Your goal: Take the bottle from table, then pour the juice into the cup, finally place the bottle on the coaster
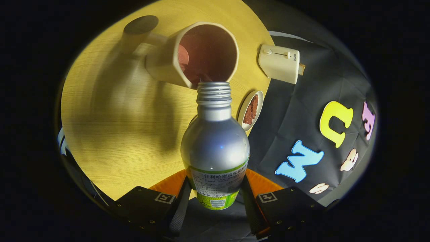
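Bottle (215, 141), uncapped and silver, sits clenched between the jaws of the gripper (215, 198), its mouth at the cup (201, 53) rim above the worktop (117, 127).

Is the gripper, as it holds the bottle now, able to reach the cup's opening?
Probably yes: the gripper is shut on the bottle, whose open neck already sits at the rim of the cup, nothing between.

A round, pale wooden counter (111, 134) fills the left and centre of the frame. Soft shadows lie across it. Black cloth wall (295, 111) hangs at right.
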